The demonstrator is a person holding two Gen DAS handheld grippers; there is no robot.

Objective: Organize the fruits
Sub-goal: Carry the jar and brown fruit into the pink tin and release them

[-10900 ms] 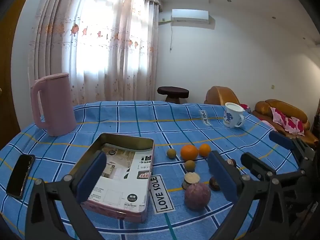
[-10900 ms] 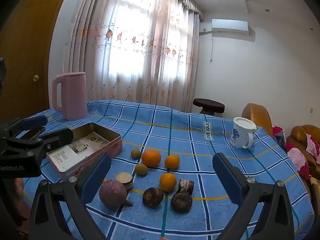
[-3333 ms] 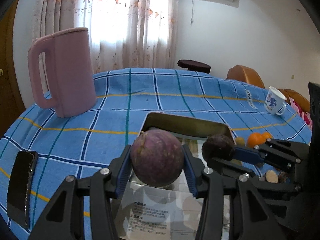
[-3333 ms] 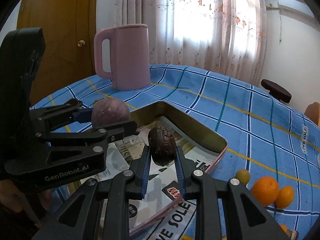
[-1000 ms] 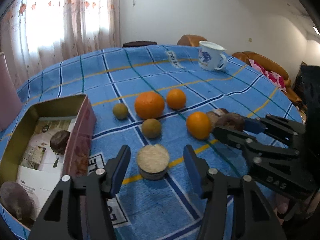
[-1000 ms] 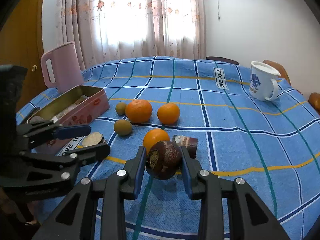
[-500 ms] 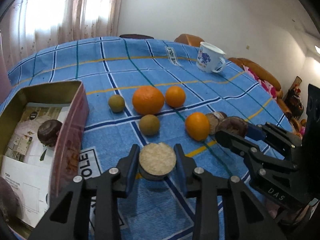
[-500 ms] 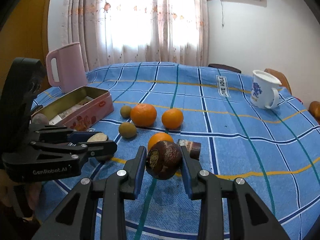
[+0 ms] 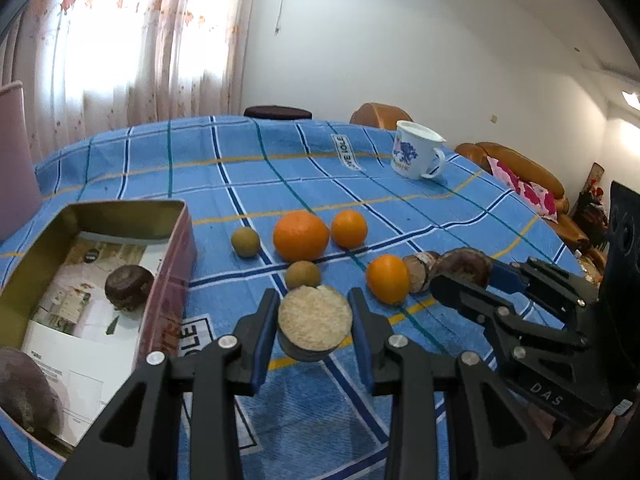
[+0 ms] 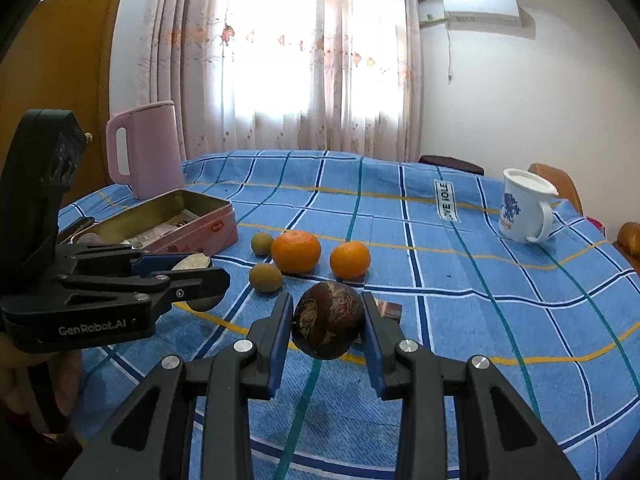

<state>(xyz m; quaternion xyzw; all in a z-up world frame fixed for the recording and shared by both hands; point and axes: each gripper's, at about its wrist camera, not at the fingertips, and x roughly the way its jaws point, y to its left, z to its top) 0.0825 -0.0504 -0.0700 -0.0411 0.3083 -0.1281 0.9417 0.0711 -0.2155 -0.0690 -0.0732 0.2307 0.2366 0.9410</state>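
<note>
Left gripper [image 9: 315, 322] pinches a pale-topped cut fruit half [image 9: 315, 323] between both pads, held above the blue checked tablecloth [image 9: 400, 184], just right of the pink tin [image 9: 176, 240]. Right gripper [image 10: 327, 322] clamps a dark brown round fruit [image 10: 328, 320] — lifted, apparently clear of the cloth. In the tin: one dark fruit [image 9: 129, 287] and a purple fruit [image 9: 24, 392]. Three oranges — largest [image 9: 301, 235] — and two small greenish fruits [image 9: 245, 242] lie loose nearby.
</note>
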